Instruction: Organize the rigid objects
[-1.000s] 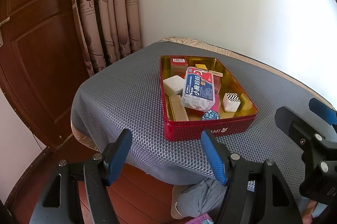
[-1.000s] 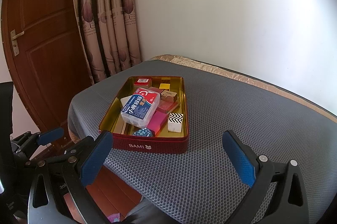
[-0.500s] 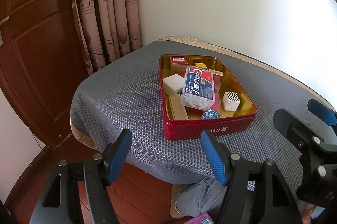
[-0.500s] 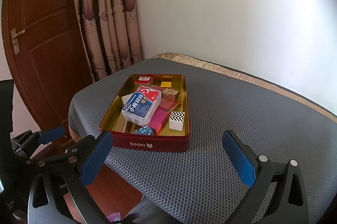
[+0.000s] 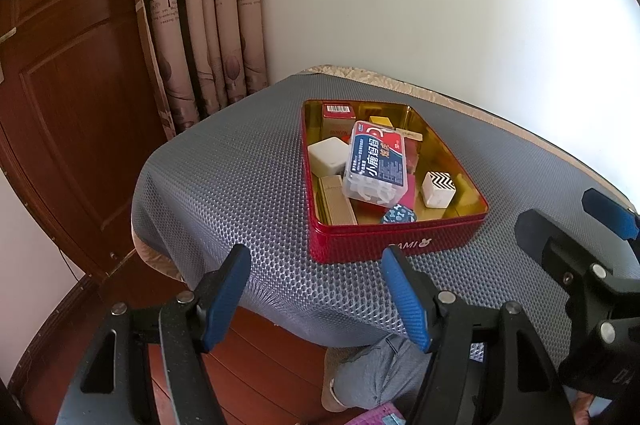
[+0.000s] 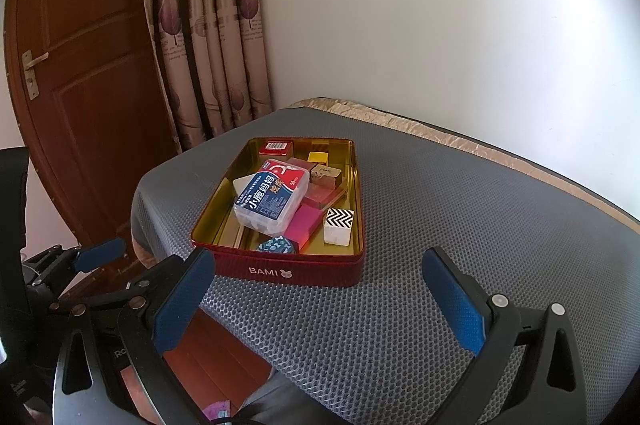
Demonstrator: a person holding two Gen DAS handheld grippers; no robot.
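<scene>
Every loose item in view sits inside the red tin [image 5: 394, 245], and the grey mesh-covered table [image 5: 240, 185] around it carries nothing else, so the sorting looks either finished or not yet begun; the pictures alone do not settle which. Inside, the pieces lie jumbled, not in rows: a clear plastic box with a blue label [image 5: 376, 165] rests tilted on top of the others, with a white block [image 5: 328, 155], a tan ribbed box [image 5: 336, 201], a zigzag-patterned cube [image 5: 438, 189], a pink block [image 6: 306, 227] and a red carton [image 5: 338, 111] around it.

The left gripper [image 5: 316, 295] hovers with its jaws well apart and nothing between them; the tin lies ahead of it and a little to its right. The right gripper [image 6: 320, 301] is also spread wide and empty, with the tin ahead and slightly to its left.

The tin's long axis runs away from both grippers, its short lettered wall nearest them. The labelled box lies roughly along that same line.
</scene>
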